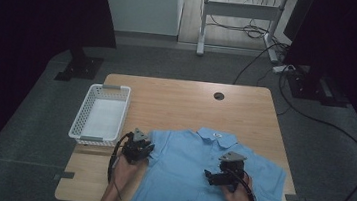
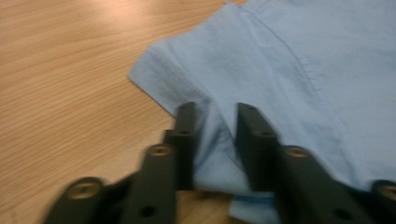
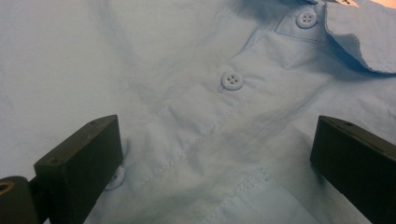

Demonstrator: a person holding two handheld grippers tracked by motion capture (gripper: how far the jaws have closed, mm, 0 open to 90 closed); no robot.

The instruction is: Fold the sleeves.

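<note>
With the left gripper jaws clamped on just a thin pinch of sleeve and the right gripper jaws apart over the shirt, the fabric may slip free when pulled.

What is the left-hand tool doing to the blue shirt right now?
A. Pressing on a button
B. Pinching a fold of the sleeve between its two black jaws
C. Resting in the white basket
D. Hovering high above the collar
B. In the left gripper view, the left gripper has a ridge of the shirt sleeve's cloth bunched up between its two black jaws, near the sleeve's edge on the wooden table.
</note>
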